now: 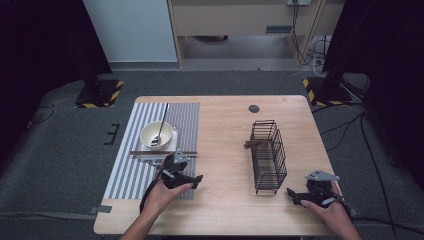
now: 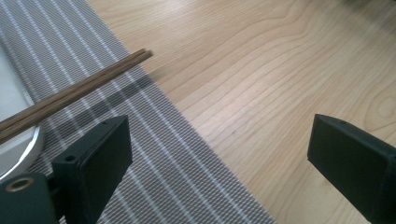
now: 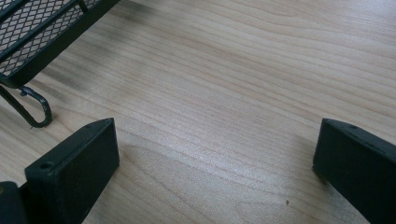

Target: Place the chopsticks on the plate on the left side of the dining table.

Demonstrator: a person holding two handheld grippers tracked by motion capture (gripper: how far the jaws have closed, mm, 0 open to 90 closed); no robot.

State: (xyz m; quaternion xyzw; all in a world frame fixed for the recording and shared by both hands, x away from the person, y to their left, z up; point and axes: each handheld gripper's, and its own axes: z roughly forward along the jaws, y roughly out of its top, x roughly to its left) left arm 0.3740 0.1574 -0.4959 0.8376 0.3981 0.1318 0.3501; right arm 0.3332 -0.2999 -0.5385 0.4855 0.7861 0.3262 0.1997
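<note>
Down at the lower left of the high view, the left gripper [image 1: 192, 180] hangs wide open near the brown wooden chopsticks [image 1: 163, 152] lying on the white tray, right gripper [image 1: 295, 195] open too, so nothing's grabbed yet.

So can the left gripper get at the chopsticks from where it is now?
Probably yes. The left gripper is open just short of the chopsticks, which lie across the plate with their tips over the mat. Nothing sits between the jaws and them.
</note>
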